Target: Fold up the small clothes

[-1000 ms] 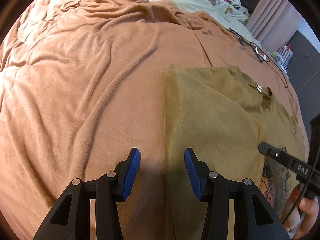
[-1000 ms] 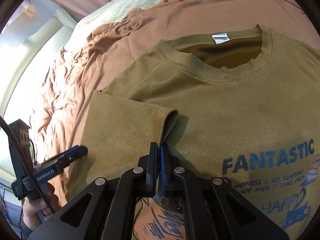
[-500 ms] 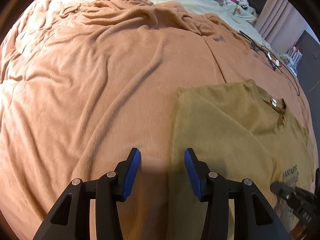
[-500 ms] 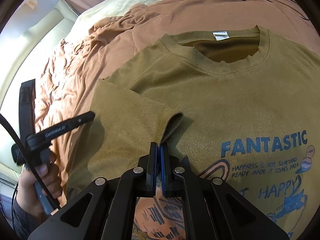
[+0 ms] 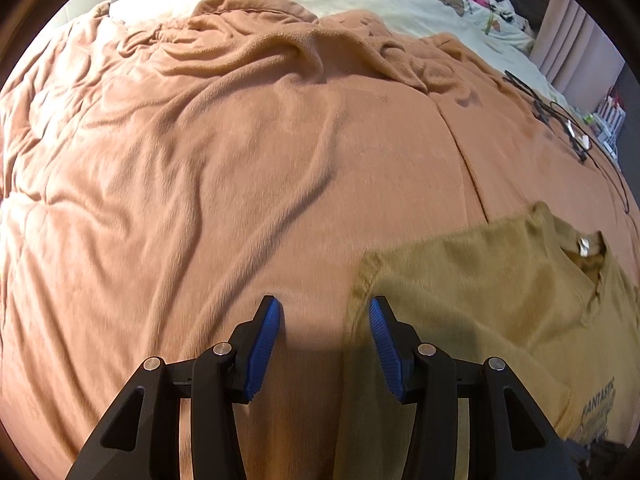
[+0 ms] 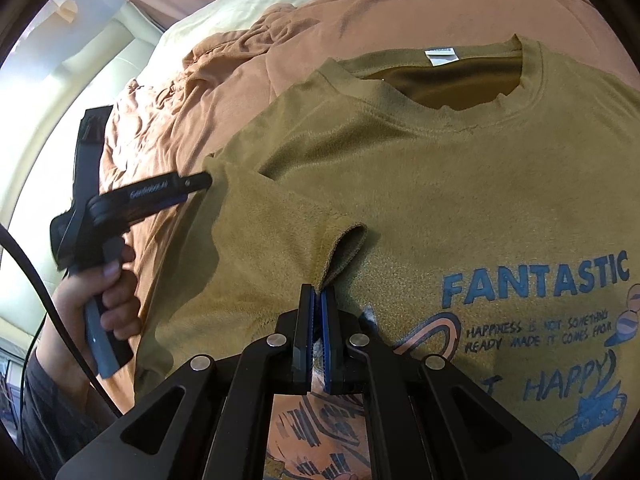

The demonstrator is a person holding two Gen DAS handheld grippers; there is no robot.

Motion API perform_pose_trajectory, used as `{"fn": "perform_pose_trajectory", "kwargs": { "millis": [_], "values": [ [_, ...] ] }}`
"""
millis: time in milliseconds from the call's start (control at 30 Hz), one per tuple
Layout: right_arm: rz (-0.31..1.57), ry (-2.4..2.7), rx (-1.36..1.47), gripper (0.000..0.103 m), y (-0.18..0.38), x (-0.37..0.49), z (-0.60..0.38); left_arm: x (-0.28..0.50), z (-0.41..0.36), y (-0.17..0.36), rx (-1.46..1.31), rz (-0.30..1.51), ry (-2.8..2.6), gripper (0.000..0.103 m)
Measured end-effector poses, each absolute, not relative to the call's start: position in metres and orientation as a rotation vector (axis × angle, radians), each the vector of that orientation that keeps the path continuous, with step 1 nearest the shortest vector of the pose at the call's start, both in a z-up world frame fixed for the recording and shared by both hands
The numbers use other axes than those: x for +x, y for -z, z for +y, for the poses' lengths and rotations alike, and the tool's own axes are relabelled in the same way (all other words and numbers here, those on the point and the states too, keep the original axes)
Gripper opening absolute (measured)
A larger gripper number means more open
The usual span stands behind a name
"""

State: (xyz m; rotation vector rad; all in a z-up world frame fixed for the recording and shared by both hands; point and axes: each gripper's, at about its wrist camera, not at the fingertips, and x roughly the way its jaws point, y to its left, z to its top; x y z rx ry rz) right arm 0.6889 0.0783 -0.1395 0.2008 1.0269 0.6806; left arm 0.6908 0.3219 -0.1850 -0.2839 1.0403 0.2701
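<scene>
Here right gripper (image 6: pixel 319 294) pinches T-shirt (image 6: pixel 460 184) sleeve.

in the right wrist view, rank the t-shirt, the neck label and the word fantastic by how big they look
1. t-shirt, fills most of the view
2. FANTASTIC print
3. neck label, smallest, though it lies farthest from the camera

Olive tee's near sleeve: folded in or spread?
Folded in. The olive-brown T-shirt's short sleeve lies over the chest, its hem pinched in the shut right tongs.
</scene>
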Motion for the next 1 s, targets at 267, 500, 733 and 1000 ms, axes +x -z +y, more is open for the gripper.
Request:
{"fn": "perform_pose_trajectory", "kwargs": {
  "millis": [267,500,733,1000],
  "values": [
    [1.013,-0.700,0.183,0.000,0.139,0.684,0.076,0.698,0.327,0.181,-0.273,1.028,-0.320,0.051],
    [0.989,-0.705,0.182,0.051,0.129,0.670,0.063,0.660,0.329,0.170,-0.276,1.047,-0.258,0.051],
    [0.986,-0.681,0.172,0.061,0.122,0.646,0.037,0.614,0.310,0.163,-0.266,1.075,-0.172,0.051],
    [0.973,-0.639,0.160,0.061,0.104,0.622,-0.004,0.571,0.289,0.161,-0.293,1.093,-0.136,0.051]
  ]
}}
